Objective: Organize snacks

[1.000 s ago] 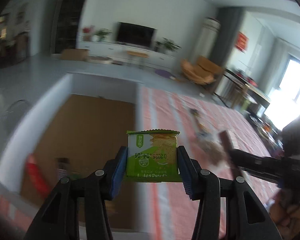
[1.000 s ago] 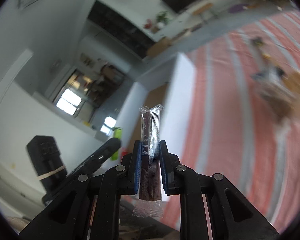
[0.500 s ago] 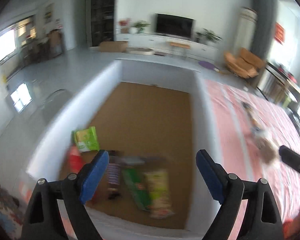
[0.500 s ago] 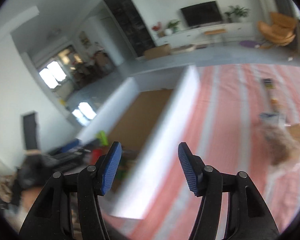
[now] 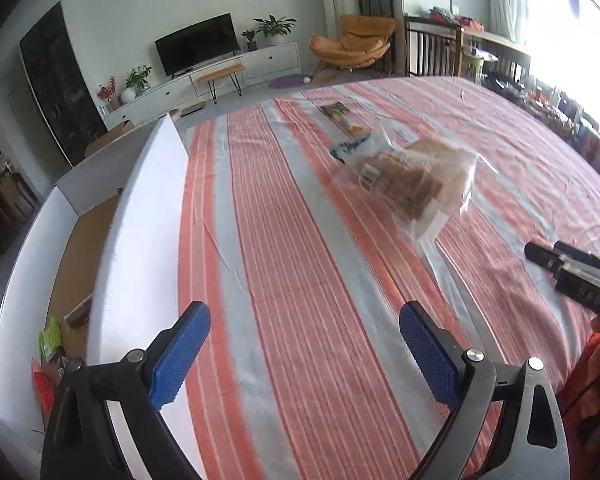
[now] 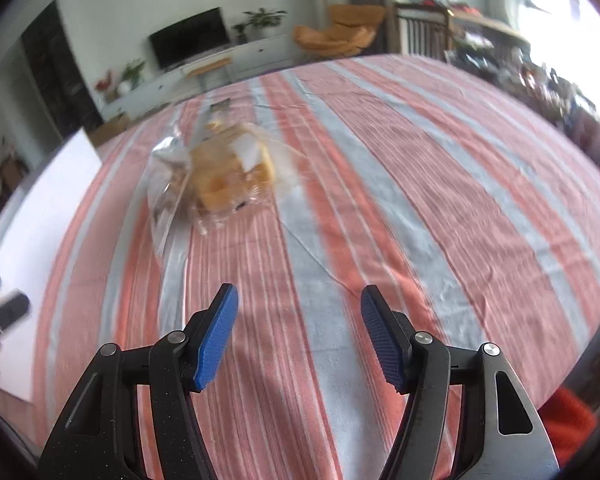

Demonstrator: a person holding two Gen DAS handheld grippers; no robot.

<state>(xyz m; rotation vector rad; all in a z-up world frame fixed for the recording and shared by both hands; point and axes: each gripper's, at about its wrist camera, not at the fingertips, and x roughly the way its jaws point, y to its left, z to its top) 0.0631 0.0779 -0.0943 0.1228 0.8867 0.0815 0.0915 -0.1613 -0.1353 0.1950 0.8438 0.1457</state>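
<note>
Striped cloth (image 5: 300, 280); bread bag (image 5: 408, 184) lengthwise along stripes.

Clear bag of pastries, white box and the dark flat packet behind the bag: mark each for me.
clear bag of pastries (image 5: 404, 184): left wrist view, on the brown pastries inside.
white box (image 5: 140, 216): left wrist view, on its near white wall.
dark flat packet (image 5: 340, 114): left wrist view, on its middle.

1. Red-and-grey striped tablecloth (image 5: 300, 280) spread across the whole table.
2. Dark television (image 5: 198, 44) against the far wall, above a white cabinet (image 5: 260, 66).
3. Orange lounge chair (image 5: 352, 44) beside it, near potted plants (image 5: 274, 26).
</note>
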